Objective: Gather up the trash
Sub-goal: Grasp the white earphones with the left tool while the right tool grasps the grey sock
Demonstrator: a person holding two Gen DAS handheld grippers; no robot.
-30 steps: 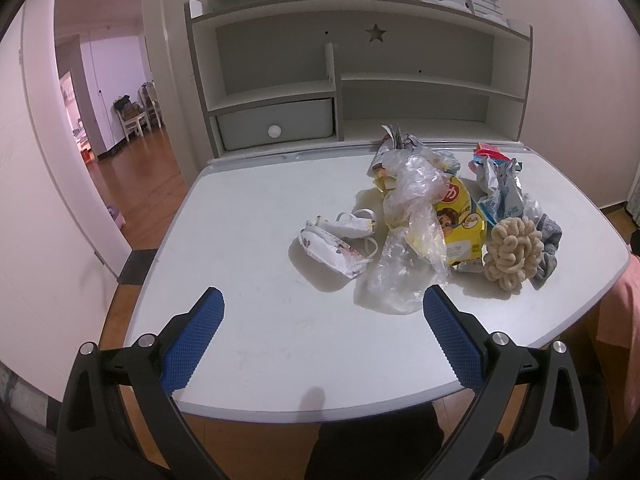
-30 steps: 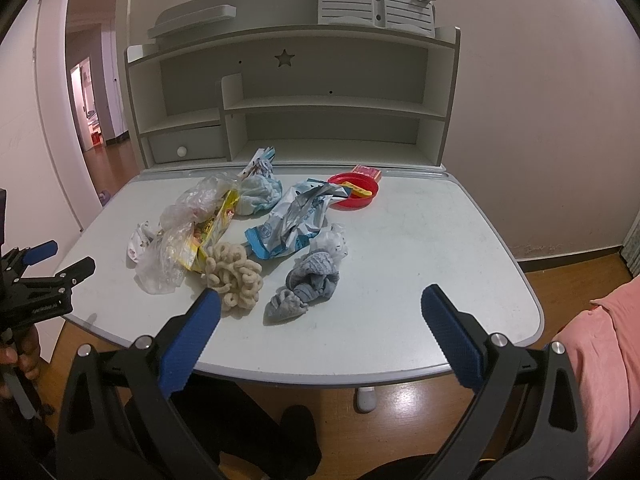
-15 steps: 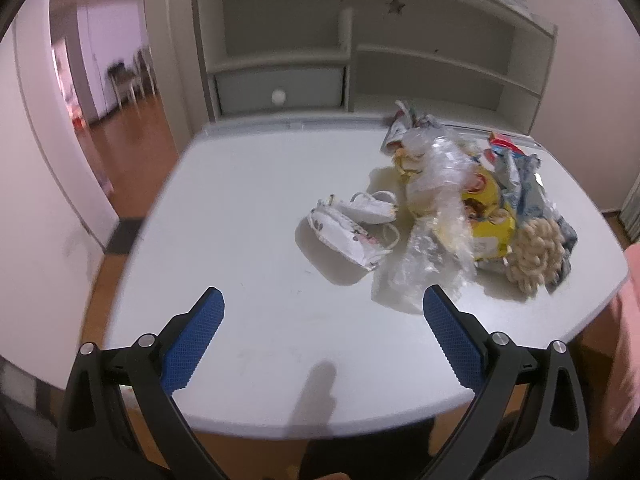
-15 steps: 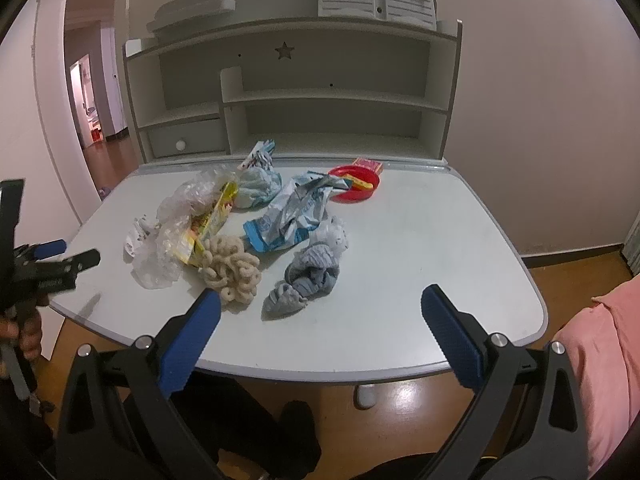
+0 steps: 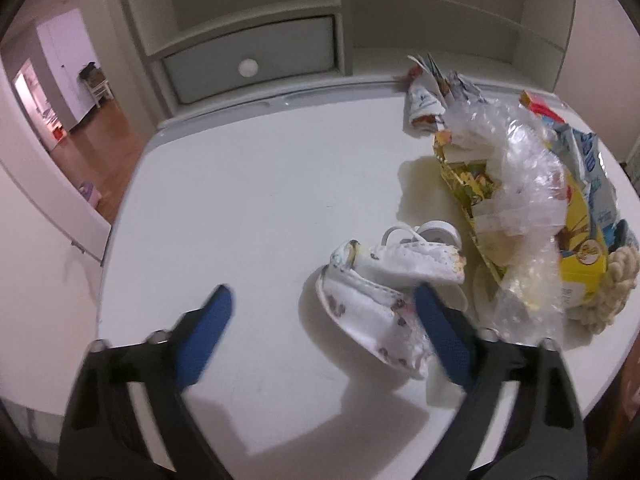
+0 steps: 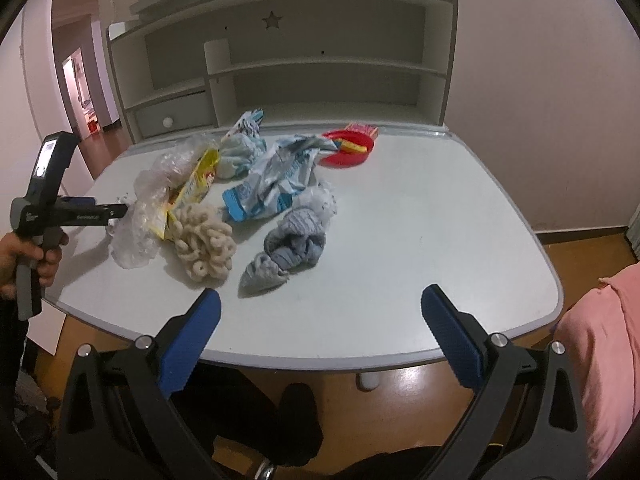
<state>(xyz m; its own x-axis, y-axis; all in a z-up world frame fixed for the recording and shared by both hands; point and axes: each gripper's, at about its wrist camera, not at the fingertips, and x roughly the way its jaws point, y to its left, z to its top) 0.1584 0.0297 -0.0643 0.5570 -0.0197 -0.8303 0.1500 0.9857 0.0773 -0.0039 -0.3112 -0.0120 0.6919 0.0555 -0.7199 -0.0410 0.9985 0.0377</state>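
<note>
A crumpled white face mask (image 5: 360,300) with brown spots lies on the white table (image 5: 240,200). My left gripper (image 5: 322,291) hangs low over it with its jaws closing. The right fingertip (image 5: 430,312) lies against the mask's right side, while the left one stands clear on bare table. Beside the mask are a clear plastic bag (image 5: 516,200) and a yellow snack packet (image 5: 576,256). My right gripper (image 6: 320,294) is open and holds nothing, at the table's front edge near a grey sock (image 6: 288,248). In the right wrist view, a hand holds the left gripper (image 6: 96,212) at the pile's left end.
A beige looped bundle (image 6: 204,240), a blue-white wrapper (image 6: 276,184) and a red dish (image 6: 348,148) lie in the pile. A shelf unit with a drawer (image 5: 248,64) stands at the table's back. A pink sleeve (image 6: 600,360) is at the right.
My left gripper has come forward and down to the face mask, and its jaws have narrowed. My right gripper has sunk a little toward the table's front edge.
</note>
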